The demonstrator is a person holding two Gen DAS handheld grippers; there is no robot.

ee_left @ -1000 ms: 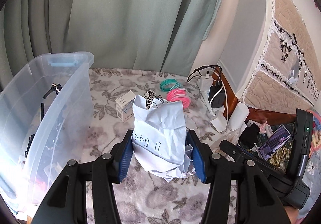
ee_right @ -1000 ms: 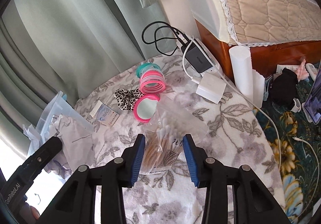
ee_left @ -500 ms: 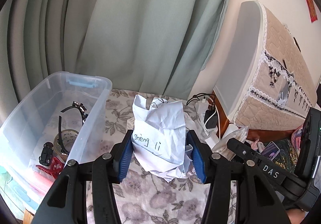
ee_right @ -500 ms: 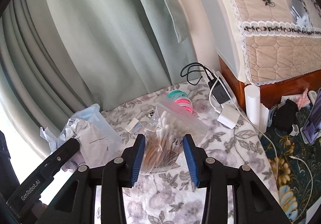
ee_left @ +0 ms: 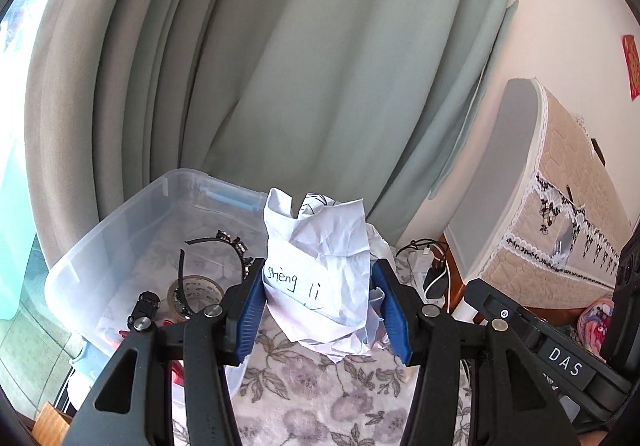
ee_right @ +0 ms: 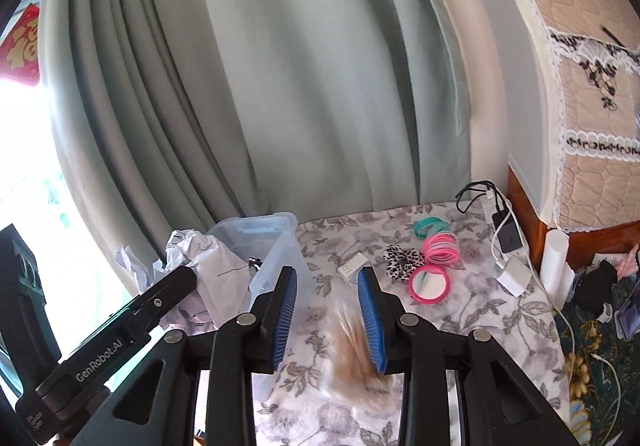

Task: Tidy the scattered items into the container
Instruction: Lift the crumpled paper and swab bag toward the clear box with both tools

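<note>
Left gripper (ee_left: 322,302) — pads clamped on crumpled paper (ee_left: 320,270), held beside the clear container (ee_left: 120,222). Right gripper (ee_right: 330,312) — jaws just closing, part-open; blurred cotton-swab bag (ee_right: 352,346) between them, grip unclear.

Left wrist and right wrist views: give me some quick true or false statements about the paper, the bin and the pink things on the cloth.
1. The crumpled paper is clamped in the left gripper. True.
2. The clear bin is empty. False: it holds a headband and a tape roll, among other things.
3. The pink mirror lies on the floral cloth. True.
4. The paper is blank. False: it has handwriting on it.
5. The pink coil is in the bin. False: it lies on the cloth.
</note>
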